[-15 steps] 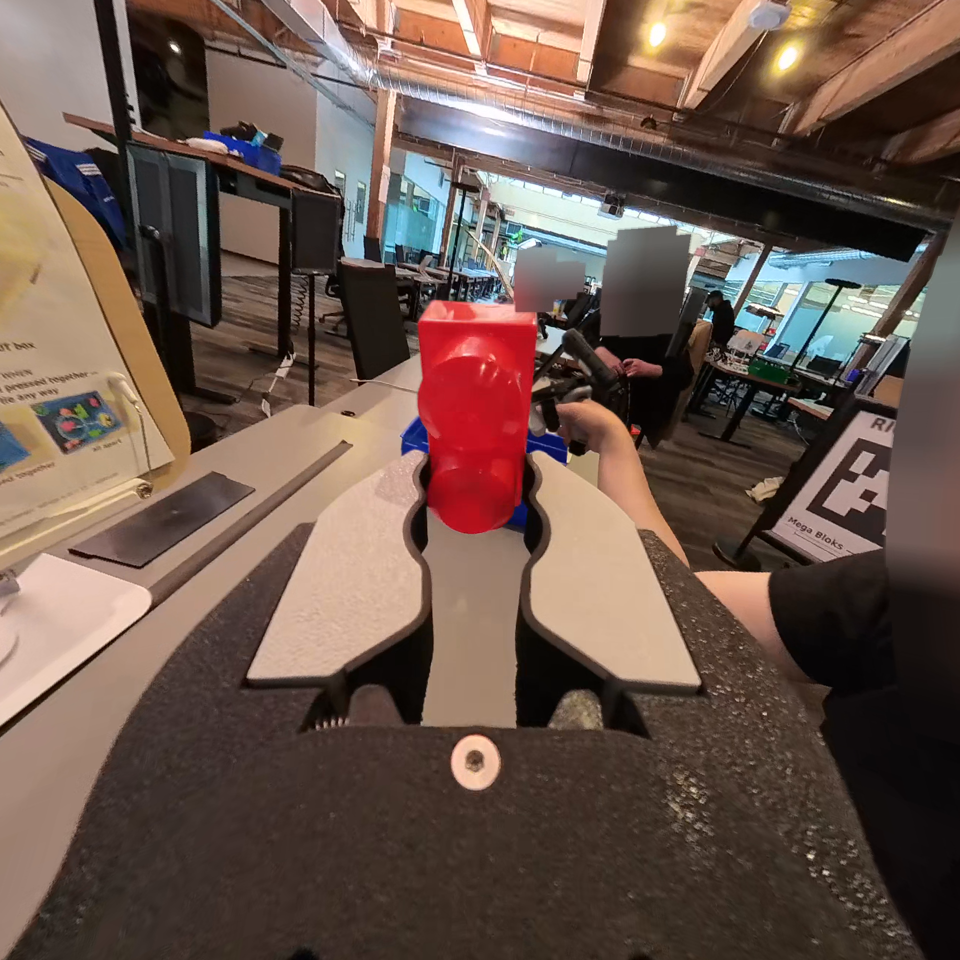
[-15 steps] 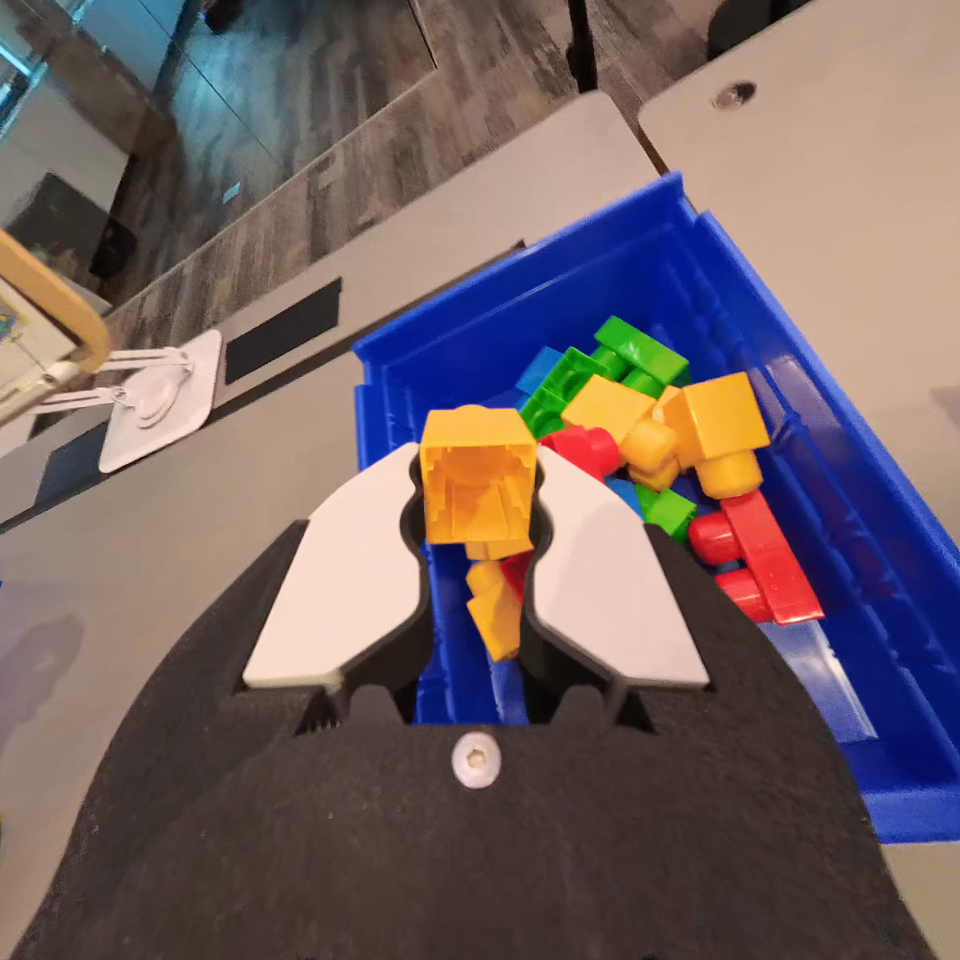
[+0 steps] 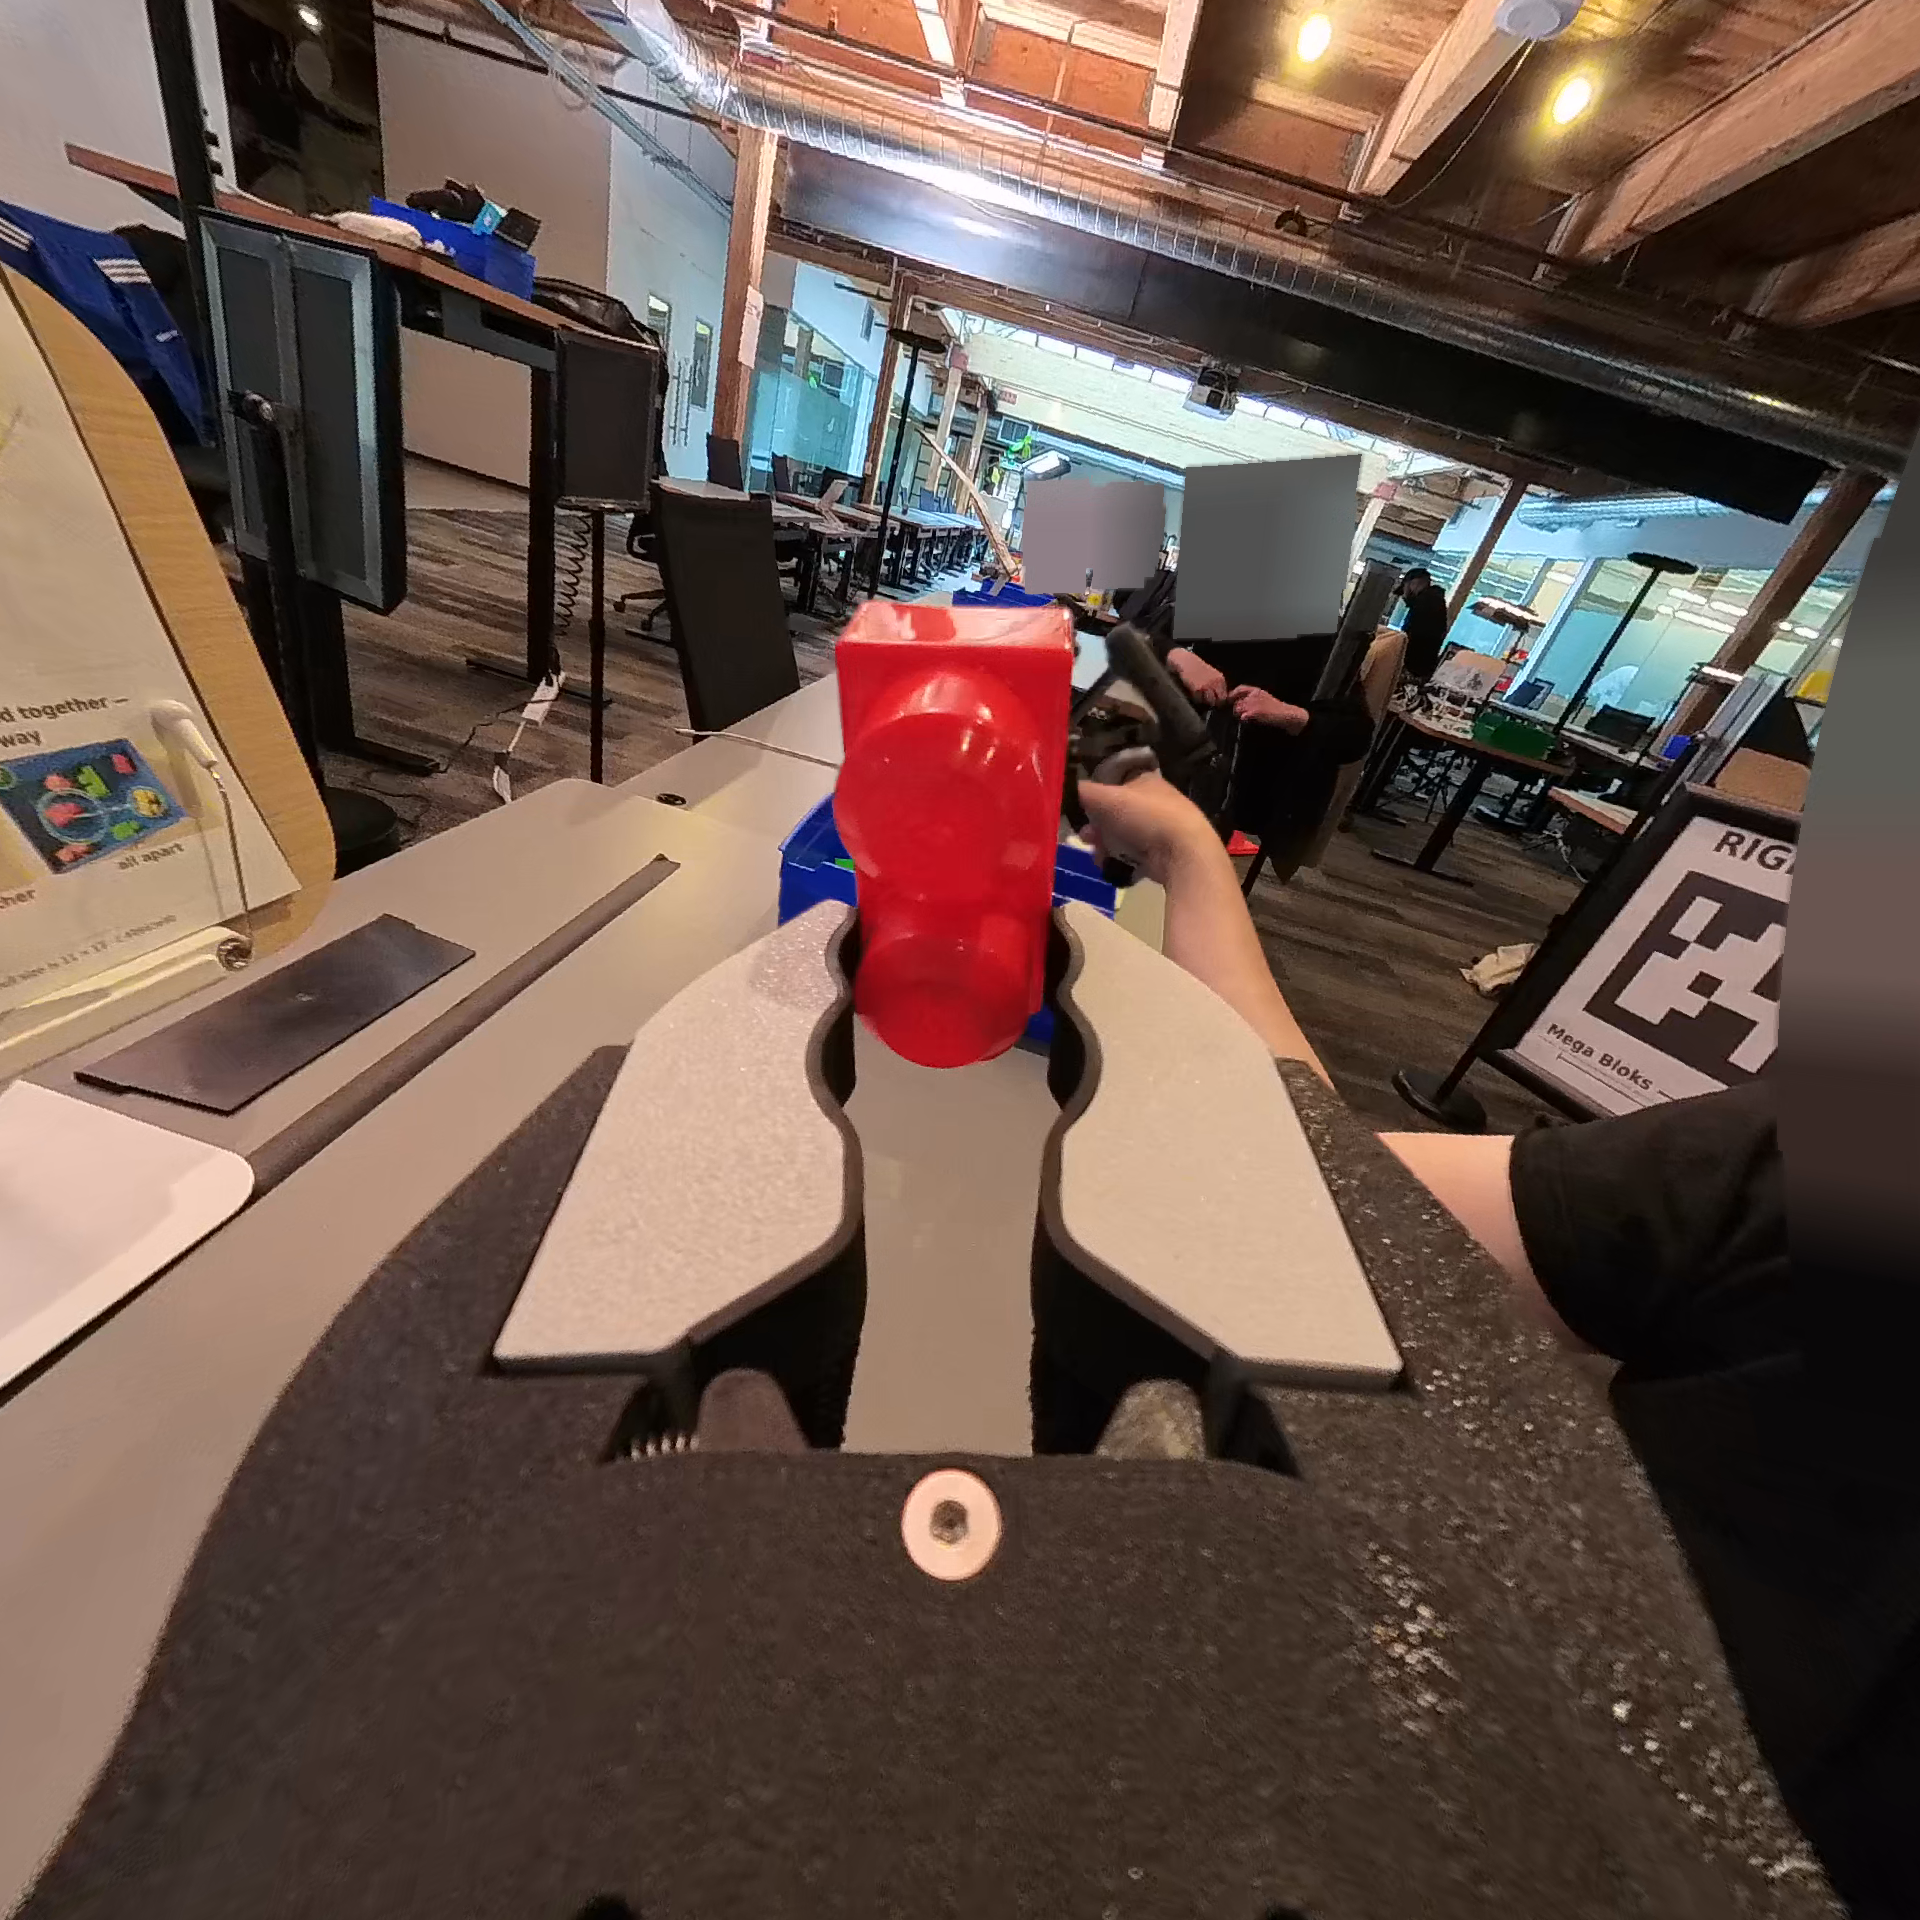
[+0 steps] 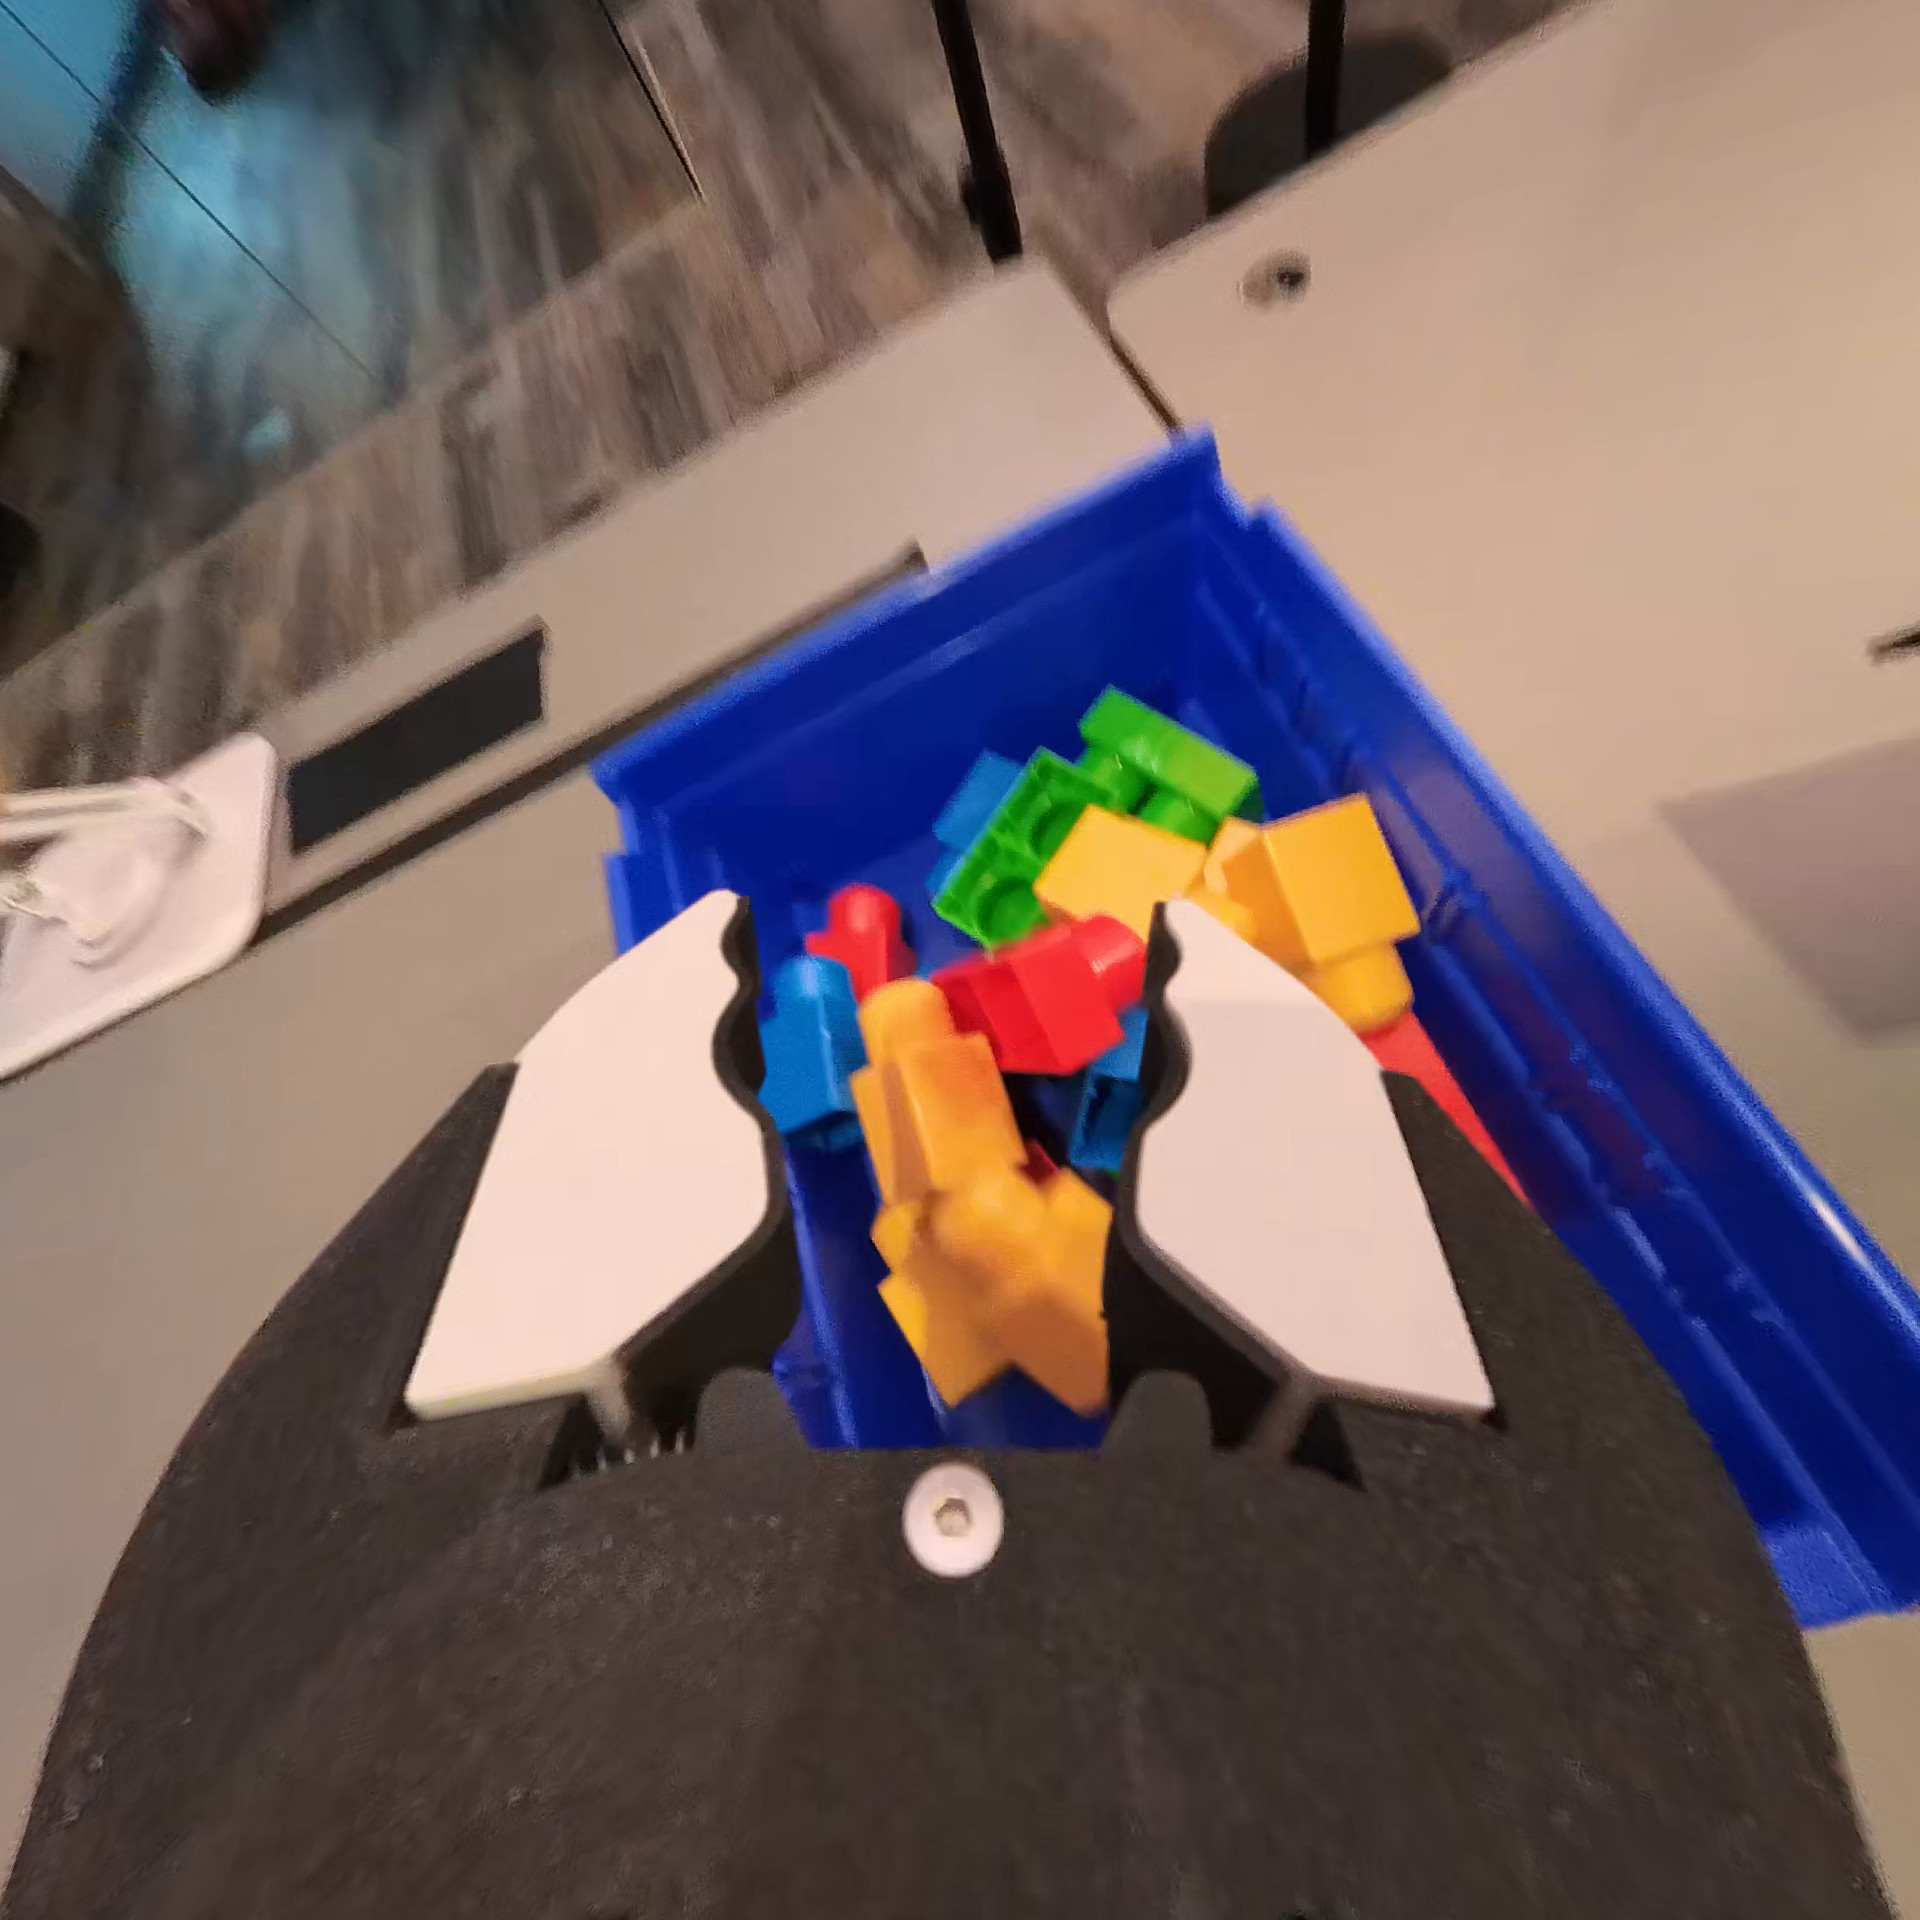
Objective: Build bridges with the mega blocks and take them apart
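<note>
My left gripper [image 3: 951,966] is clamped on a red block [image 3: 951,831], its two round studs facing the camera, the fingertips pinching the near end while the rest sticks out ahead, raised above the grey table [image 3: 540,904]. Just beyond the block the rim of the blue bin [image 3: 810,862] peeks out on the table. To the right of it my right hand [image 3: 1138,831] grips the handle of the other tool, forearm running back toward me.

My right gripper [image 4: 945,966] hangs spread wide over the near end of the blue bin, holding nothing (the picture is somewhat blurred by motion). Between its fingers lie loose blocks in the bin: a yellow block [image 4: 940,1091] with another yellow one nearer me, a blue block [image 4: 810,1049] to the left, a red one [image 4: 1039,997] tilted just beyond. Farther back sit green blocks [image 4: 1039,842] and two more yellow pieces against the bin's right wall.

At the far left of the table stands a printed card in a stand [image 3: 94,727], with a black patch [image 3: 281,1013] on the tabletop beside it.
</note>
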A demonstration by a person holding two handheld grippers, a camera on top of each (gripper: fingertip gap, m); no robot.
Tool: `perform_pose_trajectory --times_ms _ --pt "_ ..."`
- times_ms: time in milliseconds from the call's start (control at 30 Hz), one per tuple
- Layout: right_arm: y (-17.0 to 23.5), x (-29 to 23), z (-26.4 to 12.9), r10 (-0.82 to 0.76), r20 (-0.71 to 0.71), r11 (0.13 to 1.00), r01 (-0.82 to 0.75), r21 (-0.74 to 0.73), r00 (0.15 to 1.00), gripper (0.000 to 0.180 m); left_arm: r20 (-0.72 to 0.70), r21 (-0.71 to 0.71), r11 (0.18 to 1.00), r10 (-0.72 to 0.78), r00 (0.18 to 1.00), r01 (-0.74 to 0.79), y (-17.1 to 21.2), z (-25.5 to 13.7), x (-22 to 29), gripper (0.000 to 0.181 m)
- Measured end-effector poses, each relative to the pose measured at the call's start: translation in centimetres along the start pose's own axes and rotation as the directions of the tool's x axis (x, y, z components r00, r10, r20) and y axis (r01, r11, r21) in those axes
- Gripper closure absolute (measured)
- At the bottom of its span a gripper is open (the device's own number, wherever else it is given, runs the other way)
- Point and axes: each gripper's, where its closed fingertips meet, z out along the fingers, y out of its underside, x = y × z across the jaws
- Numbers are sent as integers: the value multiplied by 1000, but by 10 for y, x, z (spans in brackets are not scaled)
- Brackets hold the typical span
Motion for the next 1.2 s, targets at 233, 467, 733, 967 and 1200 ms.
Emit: perform_pose_trajectory --times_ms 233,467,733,967,1200 --pt "-56 -146 -65 -292 462 919 113 377 837 116 35 -123 991 47 998 -42 24 19 -2 147" --pt "6 -343 -161 -530 847 840 162 517 45 115 62 -302 944 162 985 -136 58 38 -3 147" --pt "108 -440 -135 -507 844 718 455 527 -179 110 23 -349 924 172 985 -153 70 46 4 147" --pt "141 -454 -129 -413 875 695 534 482 -252 144 -16 -368 916 165 986 -159 74 47 10 147" --pt "125 -446 -137 -350 893 756 478 447 -282 144 -23 -393 899 199 980 -192 77 46 15 119"
